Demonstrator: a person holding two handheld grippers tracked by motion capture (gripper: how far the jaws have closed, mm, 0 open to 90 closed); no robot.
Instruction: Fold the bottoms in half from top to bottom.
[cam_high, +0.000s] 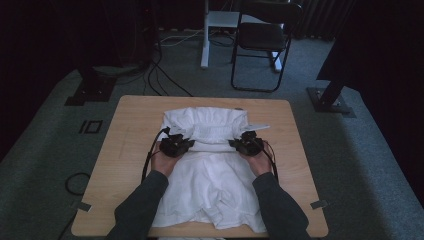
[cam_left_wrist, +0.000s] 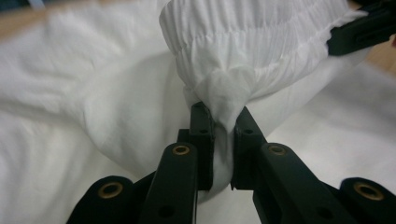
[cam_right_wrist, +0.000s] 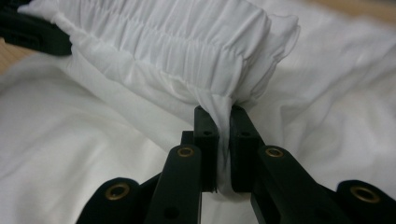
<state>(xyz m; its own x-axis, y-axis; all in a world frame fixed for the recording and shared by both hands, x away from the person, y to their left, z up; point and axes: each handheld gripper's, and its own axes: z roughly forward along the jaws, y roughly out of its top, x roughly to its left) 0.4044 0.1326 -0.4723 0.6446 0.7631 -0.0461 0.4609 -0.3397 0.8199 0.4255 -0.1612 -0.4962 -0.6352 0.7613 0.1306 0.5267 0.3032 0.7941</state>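
A white garment (cam_high: 210, 175) with a gathered elastic band (cam_high: 212, 131) lies spread over the middle of the wooden table (cam_high: 130, 125). My left gripper (cam_high: 175, 146) is shut on the band's left end, and white cloth (cam_left_wrist: 223, 107) bunches between its jaws. My right gripper (cam_high: 247, 144) is shut on the band's right end, with a thin fold of cloth (cam_right_wrist: 219, 112) pinched between its jaws. The band (cam_right_wrist: 163, 42) hangs stretched between the two grippers, folded over the rest of the garment. The other gripper's black jaw tip (cam_left_wrist: 359, 32) shows at the band's far end.
A black folding chair (cam_high: 262, 40) and a white table leg (cam_high: 205, 35) stand on the grey carpet beyond the table. Cables (cam_high: 160, 75) run across the floor at the back left. Bare wood shows along the table's left and right sides.
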